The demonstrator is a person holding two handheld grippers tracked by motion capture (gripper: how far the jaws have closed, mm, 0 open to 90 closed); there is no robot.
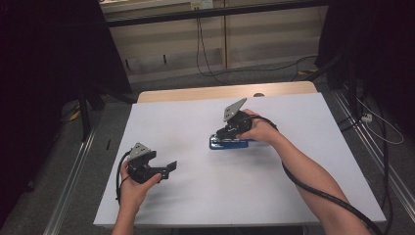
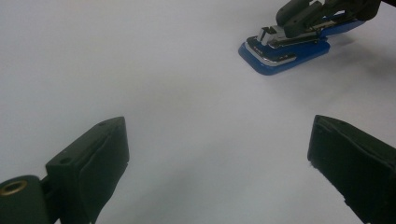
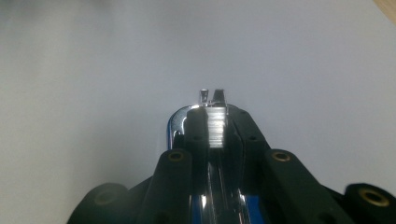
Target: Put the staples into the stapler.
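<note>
Nearest the person, the left gripper (image 1: 169, 169) hovers over the white table (image 1: 195, 196), jaws spread wide and empty, well apart from the work. Farther off, the right gripper (image 1: 224, 134) pinches the blue stapler with a chrome top arm (image 2: 285, 51) near the table's middle. The narrow, slick metal arm could slip sideways from the pads, or the flat blue base could skid if pressed off-centre.

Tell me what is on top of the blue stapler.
The right tool sits on top of the blue stapler, its jaws shut along the metal staple track. The stapler's rear is covered by the tool. Beneath it lies the white table.
</note>
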